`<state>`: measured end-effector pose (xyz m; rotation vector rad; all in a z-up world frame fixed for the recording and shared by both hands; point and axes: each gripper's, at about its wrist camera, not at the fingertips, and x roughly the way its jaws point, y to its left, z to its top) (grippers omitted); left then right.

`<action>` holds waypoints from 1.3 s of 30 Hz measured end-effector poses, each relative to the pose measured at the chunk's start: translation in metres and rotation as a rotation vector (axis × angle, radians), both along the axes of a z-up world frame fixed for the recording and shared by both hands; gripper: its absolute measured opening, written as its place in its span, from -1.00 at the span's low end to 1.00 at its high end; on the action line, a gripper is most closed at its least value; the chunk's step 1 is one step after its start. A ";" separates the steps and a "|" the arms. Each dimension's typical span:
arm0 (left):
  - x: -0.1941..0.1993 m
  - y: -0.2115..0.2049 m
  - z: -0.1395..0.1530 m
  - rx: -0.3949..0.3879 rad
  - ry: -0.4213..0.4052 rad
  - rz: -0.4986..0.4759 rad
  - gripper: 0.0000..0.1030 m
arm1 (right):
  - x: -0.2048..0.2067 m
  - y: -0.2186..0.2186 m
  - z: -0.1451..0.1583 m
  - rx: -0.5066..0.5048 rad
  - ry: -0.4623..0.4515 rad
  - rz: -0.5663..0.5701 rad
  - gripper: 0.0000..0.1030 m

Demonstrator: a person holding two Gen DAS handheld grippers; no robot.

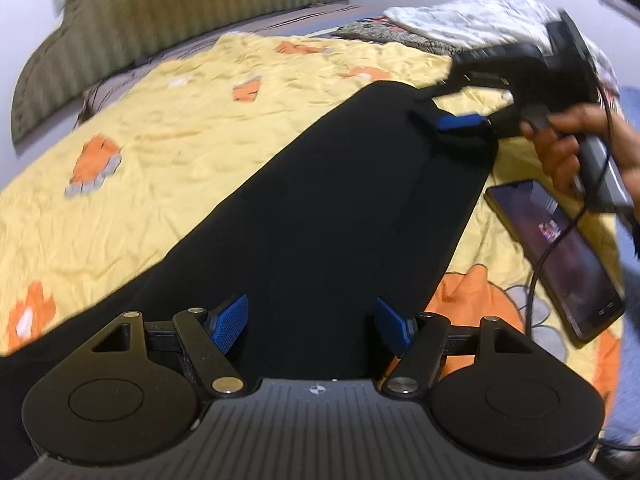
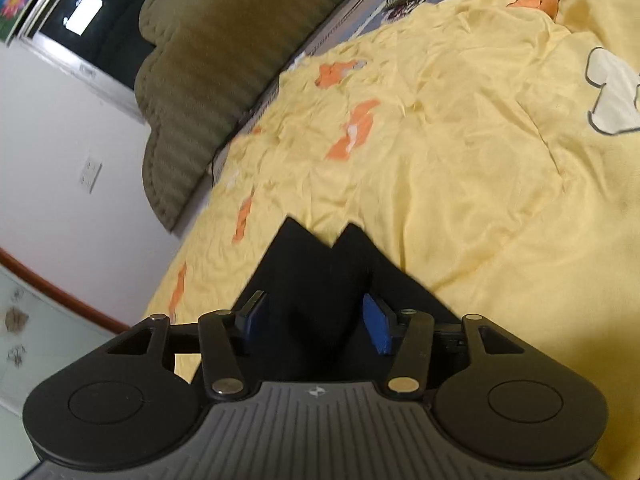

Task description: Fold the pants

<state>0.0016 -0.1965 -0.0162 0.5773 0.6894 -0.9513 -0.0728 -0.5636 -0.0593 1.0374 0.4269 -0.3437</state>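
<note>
Black pants lie stretched along a yellow bedspread with orange patches. My left gripper is open, its blue pads straddling the near end of the pants. In the left wrist view my right gripper sits at the far end of the pants, blue pad against the cloth. In the right wrist view the right gripper has its jaws apart with black pants cloth bunched between them, two pointed corners sticking up. Whether it pinches the cloth is unclear.
A phone with a cable lies on the bedspread right of the pants. An olive striped headboard stands at the back. Patterned bedding is piled at the far right. A wall with a socket is at the left.
</note>
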 end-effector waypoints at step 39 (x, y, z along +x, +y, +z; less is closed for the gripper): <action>0.031 -0.013 0.030 -0.226 0.196 0.033 -0.90 | 0.012 0.007 0.094 -0.181 -0.092 -0.029 -0.81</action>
